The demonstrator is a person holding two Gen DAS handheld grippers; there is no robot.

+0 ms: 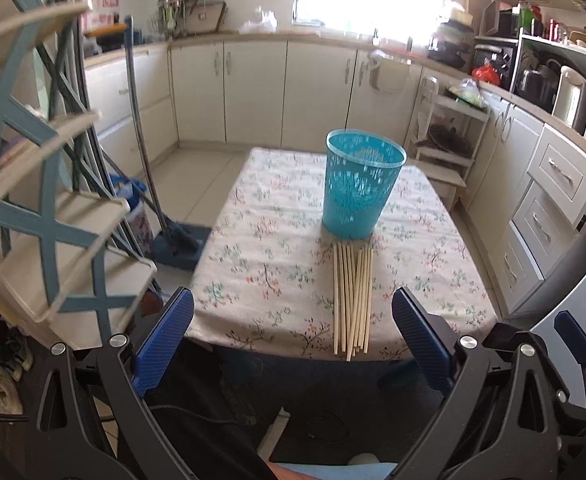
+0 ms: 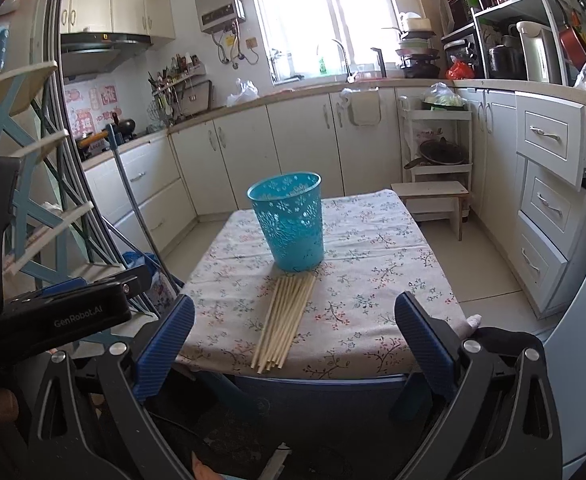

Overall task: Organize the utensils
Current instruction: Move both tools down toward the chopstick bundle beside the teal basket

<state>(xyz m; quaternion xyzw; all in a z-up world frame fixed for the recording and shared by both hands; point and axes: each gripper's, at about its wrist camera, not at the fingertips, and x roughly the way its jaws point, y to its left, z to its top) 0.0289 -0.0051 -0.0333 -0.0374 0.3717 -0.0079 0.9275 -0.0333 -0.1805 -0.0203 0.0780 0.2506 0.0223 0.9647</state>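
A bundle of several wooden chopsticks (image 1: 352, 298) (image 2: 285, 320) lies on the floral tablecloth, its far ends touching the base of a turquoise perforated bin (image 1: 359, 184) (image 2: 291, 224) that stands upright. The chopsticks' near ends reach the table's front edge. My left gripper (image 1: 293, 320) is open and held back from the table's near edge, with nothing between its blue fingers. My right gripper (image 2: 293, 326) is also open and empty, short of the table; the chopsticks show between its fingers. The left gripper's body (image 2: 65, 316) appears at the left of the right wrist view.
The small table (image 1: 261, 248) (image 2: 373, 256) stands in a kitchen. A blue-and-cream shelf rack (image 1: 45, 200) is close on the left, with a mop (image 1: 145, 152) beside it. Cabinets and drawers (image 2: 545, 208) line the right; a wooden stool (image 2: 433, 196) sits beyond the table.
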